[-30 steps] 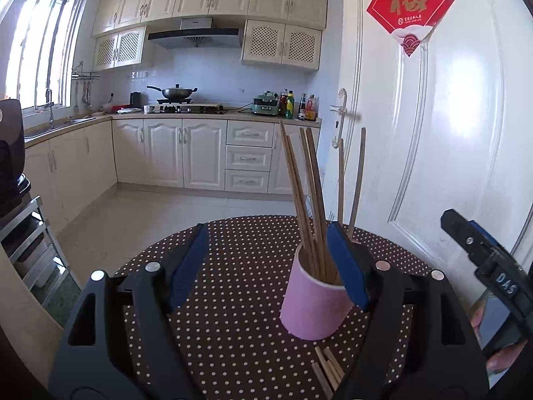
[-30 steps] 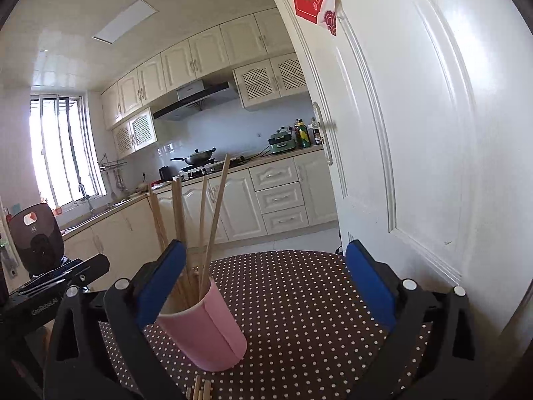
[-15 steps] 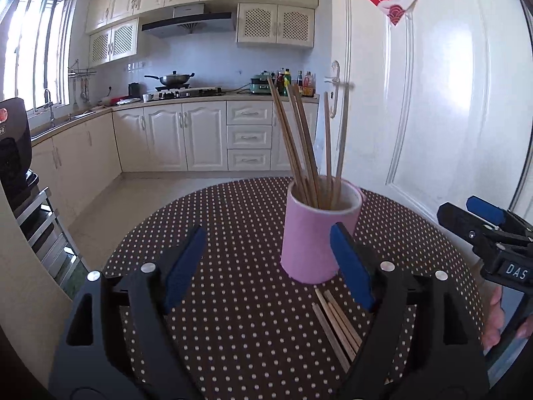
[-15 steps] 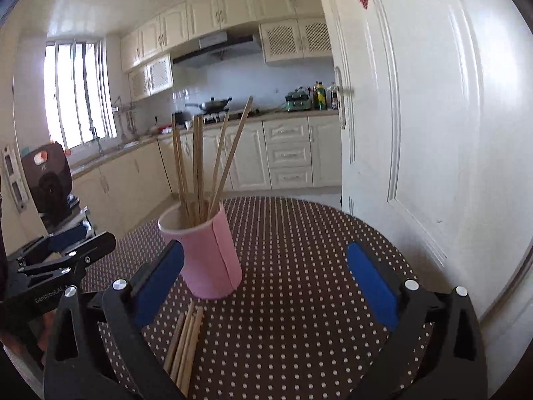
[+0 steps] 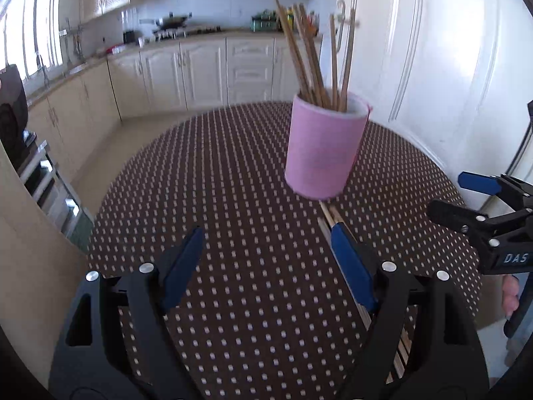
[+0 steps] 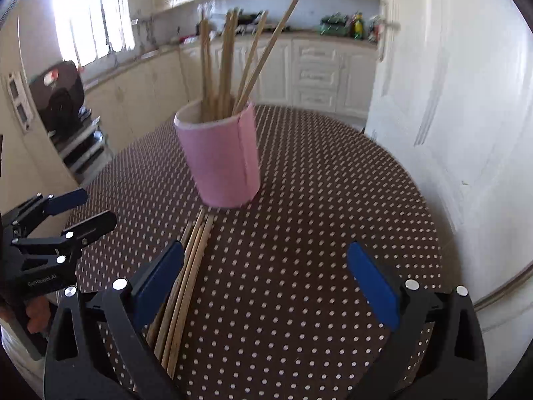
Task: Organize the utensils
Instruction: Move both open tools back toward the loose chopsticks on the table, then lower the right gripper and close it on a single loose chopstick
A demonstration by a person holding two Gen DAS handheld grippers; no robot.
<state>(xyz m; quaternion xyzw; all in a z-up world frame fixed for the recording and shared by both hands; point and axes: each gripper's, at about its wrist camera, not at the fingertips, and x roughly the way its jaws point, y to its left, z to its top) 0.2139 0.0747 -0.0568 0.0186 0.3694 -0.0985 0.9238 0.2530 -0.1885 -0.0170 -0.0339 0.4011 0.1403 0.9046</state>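
A pink cup [image 5: 324,153] stands upright on the round, polka-dotted counter [image 5: 233,200], holding a cluster of wooden chopsticks [image 5: 309,56] that lean against its rim. More loose chopsticks [image 6: 186,276] lie flat in a bundle on the counter, 1 end touching the cup's base. The left gripper [image 5: 266,263] hangs above the cloth with its jaws spread wide and nothing between them; its right pad sits over the loose bundle. The right gripper [image 6: 266,280] is likewise released and empty, its left pad just beside the same bundle.
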